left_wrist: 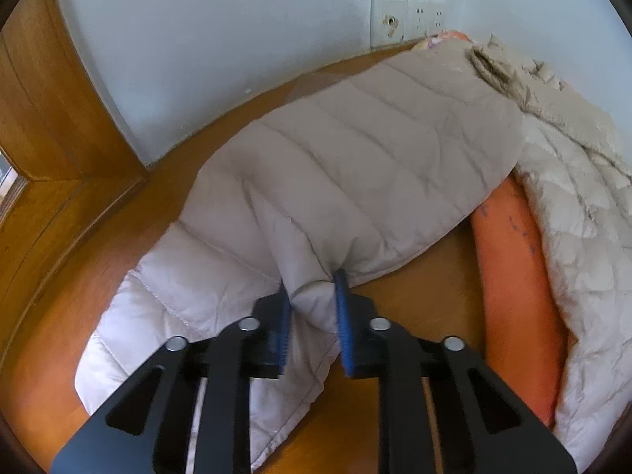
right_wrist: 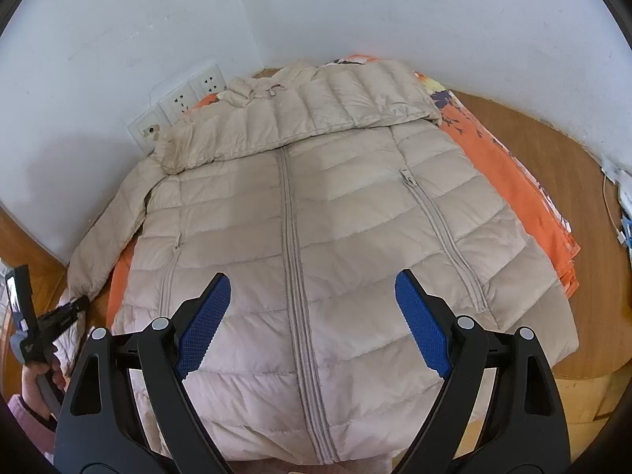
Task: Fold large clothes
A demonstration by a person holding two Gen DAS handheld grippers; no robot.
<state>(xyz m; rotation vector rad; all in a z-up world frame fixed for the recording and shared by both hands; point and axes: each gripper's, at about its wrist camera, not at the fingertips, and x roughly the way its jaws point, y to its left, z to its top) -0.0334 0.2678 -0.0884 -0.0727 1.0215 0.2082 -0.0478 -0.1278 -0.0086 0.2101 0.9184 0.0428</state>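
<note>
A beige quilted puffer jacket [right_wrist: 316, 205] lies front up and zipped on an orange cloth [right_wrist: 513, 185], hood against the wall. Its left sleeve [left_wrist: 355, 158] stretches out over the wooden table [left_wrist: 414, 296]. My left gripper [left_wrist: 313, 285] is shut on the sleeve's cuff, the fabric bunched between the blue pads [left_wrist: 343, 308]. The same gripper [right_wrist: 63, 316] shows at the left edge of the right wrist view, with a hand [right_wrist: 33, 379] on its handle. My right gripper [right_wrist: 312, 276] hovers open above the jacket's lower front, straddling the central zip, with nothing pinched.
A paler white quilted piece [left_wrist: 177, 296] lies under the cuff. Wall sockets [right_wrist: 177, 106] sit just behind the jacket's shoulder. A wooden frame [left_wrist: 59, 118] borders the table on the left. Cables and small items [right_wrist: 622, 213] lie at the table's far right edge.
</note>
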